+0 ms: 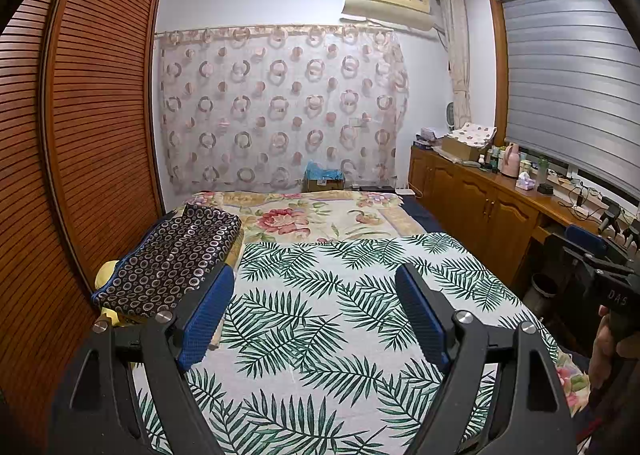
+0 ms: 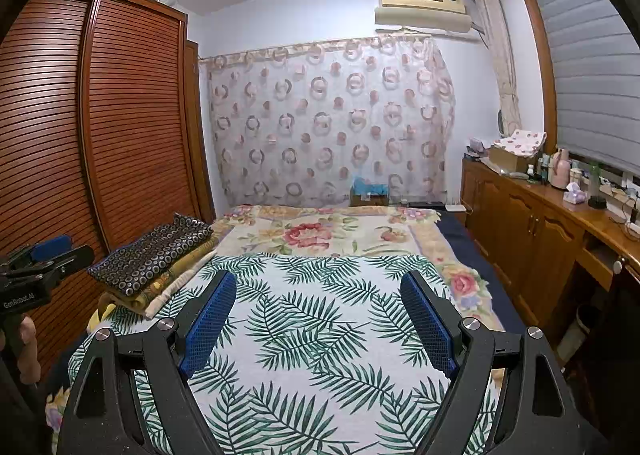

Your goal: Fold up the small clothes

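Left wrist view: the left gripper (image 1: 316, 295), jaws spread and empty, hovers above the leaf-print cloth (image 1: 320, 319), whose long axis runs away from the jaws, with a folded dark garment (image 1: 172, 255) to the left. Right wrist view: the right gripper (image 2: 318, 303), jaws likewise spread, faces the same cloth directly ahead; neither gripper appears clearly nearer.

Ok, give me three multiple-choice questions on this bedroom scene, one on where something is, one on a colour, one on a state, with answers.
1. Where does the dark ring-patterned folded cloth lie?
A. on the bed's left side, by the wardrobe
B. on the cabinet
C. on the floor

2. What colour are the pads on the gripper fingers?
A. red
B. blue
C. white

3. How do the left gripper and right gripper stand?
A. both shut on cloth
B. one shut
C. both open, holding nothing

Answers: 1 A, it rests beside the slatted doors. 2 B, blue textured faces show. 3 C, the leaf-print sheet shows between the spread fingers.
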